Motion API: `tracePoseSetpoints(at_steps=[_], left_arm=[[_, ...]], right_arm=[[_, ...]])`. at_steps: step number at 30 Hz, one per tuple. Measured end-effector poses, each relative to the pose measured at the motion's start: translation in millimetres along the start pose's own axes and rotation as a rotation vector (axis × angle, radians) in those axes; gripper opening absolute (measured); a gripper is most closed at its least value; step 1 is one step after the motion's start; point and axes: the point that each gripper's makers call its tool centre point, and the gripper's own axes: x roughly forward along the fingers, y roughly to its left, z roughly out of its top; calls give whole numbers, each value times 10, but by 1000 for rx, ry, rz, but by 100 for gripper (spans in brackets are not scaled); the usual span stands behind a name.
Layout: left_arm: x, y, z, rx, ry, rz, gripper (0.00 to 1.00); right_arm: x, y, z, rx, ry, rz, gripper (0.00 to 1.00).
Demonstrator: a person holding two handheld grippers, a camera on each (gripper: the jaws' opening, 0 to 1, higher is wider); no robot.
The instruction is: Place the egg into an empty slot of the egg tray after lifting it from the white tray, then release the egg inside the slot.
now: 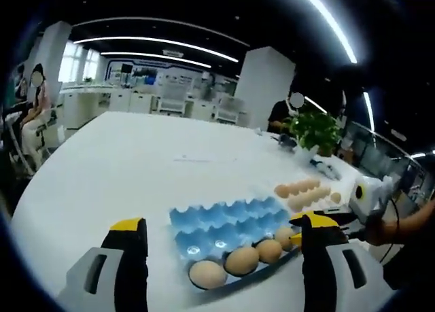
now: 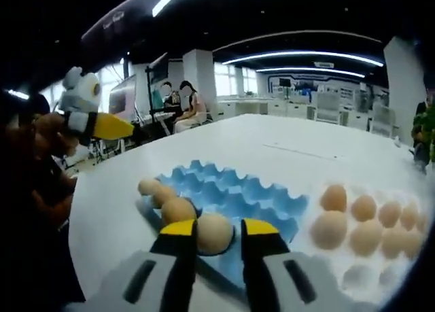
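Blue egg tray (image 1: pixel 224 220): one. Eggs (image 1: pixel 242 260) in it: four.

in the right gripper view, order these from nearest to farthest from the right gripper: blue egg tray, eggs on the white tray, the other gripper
1. Blue egg tray, directly under the right gripper, whose jaws flank an egg over it.
2. Eggs on the white tray, off to the right.
3. Left gripper, raised at far left.
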Motion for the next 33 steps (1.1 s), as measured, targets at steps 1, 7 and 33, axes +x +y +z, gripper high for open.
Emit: tracePoseSetpoints(at_steps=[1,7,33], left_arm=[[-2,10,4,6,-3,5,94],[-6,51,-6,32,2,20,94],[-48,-98,19,74,-48,9,83]], right_arm=[[-39,-21,23,15,-14,-9,25],[-251,-213,56,114,-61,-85,26],[-2008,-2262,-209,200,-145,-758,28]])
